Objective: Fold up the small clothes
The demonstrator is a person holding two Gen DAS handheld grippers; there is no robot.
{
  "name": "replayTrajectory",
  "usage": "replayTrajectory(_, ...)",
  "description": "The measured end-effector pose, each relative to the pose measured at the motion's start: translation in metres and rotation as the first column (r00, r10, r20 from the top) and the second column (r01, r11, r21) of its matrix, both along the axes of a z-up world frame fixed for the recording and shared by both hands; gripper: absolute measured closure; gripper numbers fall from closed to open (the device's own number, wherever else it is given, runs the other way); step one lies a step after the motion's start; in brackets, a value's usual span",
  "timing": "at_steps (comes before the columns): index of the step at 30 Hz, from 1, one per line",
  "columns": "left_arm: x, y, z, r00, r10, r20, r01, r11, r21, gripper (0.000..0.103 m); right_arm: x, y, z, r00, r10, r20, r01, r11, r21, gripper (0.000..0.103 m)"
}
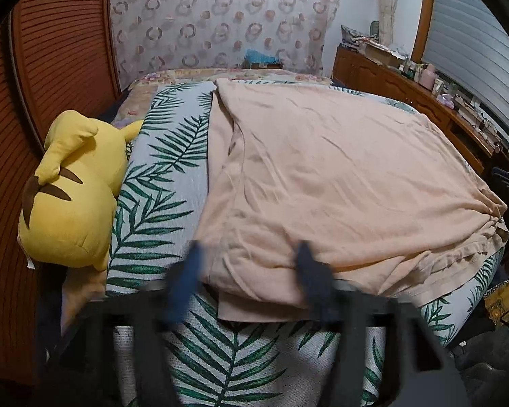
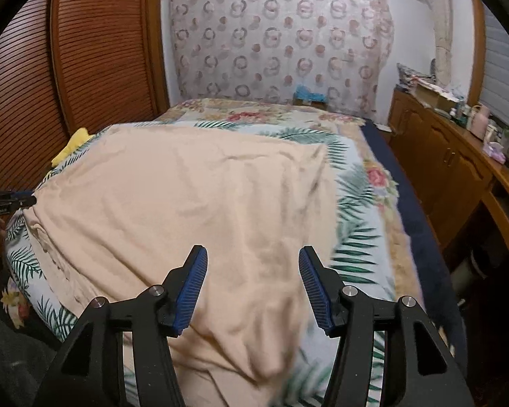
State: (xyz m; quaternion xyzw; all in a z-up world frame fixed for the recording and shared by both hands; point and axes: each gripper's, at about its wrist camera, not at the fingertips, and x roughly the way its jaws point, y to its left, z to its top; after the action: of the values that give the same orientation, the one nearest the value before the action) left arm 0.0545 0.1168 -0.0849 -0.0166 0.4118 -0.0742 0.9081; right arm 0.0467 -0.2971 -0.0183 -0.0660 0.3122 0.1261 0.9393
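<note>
I see the peach-coloured cotton garment [image 1: 322,183] lying on the leaf-printed bedspread [image 1: 166,183], one side already doubled over itself along a lengthwise crease – so I judge a first fold made and further folds left. My left gripper [image 1: 247,264] stands with jaws apart over the garment's near edge, pressing nothing; the right gripper [image 2: 252,271] is likewise spread above the cloth, gripping nothing. A yellow plush toy [image 1: 71,190] sits beside the bedspread – well clear
</note>
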Motion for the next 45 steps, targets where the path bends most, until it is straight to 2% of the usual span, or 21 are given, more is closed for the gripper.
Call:
replayTrajectory(6,-0.001,0.003,-0.004,1.000,0.015,-0.009,-0.015,1.000,0.002,0.027,0.023,0.018,-0.027,0.995,0.072,-0.065,-0.071,0.997,0.005,0.045)
replayTrajectory(11,0.000,0.007,-0.010,0.999,0.035,-0.022,-0.034,0.999,0.016,0.027,0.042,0.029,-0.044,0.989,0.086,-0.124,-0.089,0.996,-0.016,0.045)
replayTrajectory(18,0.001,0.008,-0.014,0.999,0.043,-0.023,-0.043,0.999,0.027,0.027,0.034,0.039,-0.050,0.993,0.097,-0.063,-0.101,0.993,-0.054,0.041)
replayTrajectory(28,-0.005,0.005,-0.015,0.998,0.065,-0.005,-0.065,0.998,0.019,0.028,0.027,0.040,-0.054,0.995,0.084,-0.051,-0.087,0.995,-0.048,0.037)
replayTrajectory(37,-0.006,0.001,-0.013,0.999,0.037,0.008,-0.037,0.998,-0.042,0.082,0.025,0.040,-0.054,0.996,0.079,-0.049,-0.082,0.995,-0.050,0.035)
replayTrajectory(38,-0.005,0.002,-0.012,0.999,0.031,0.007,-0.030,0.997,-0.065,0.091,0.025,0.039,-0.054,0.996,0.080,-0.049,-0.082,0.995,-0.050,0.035)
replayTrajectory(39,-0.005,0.002,-0.010,1.000,0.026,0.010,-0.025,0.996,-0.090,0.093,0.025,0.040,-0.054,0.996,0.080,-0.048,-0.082,0.995,-0.050,0.035)
replayTrajectory(45,-0.012,-0.010,0.024,0.992,0.012,0.123,0.001,0.994,-0.109,0.094,0.025,0.039,-0.054,0.996,0.081,-0.049,-0.083,0.995,-0.049,0.034)
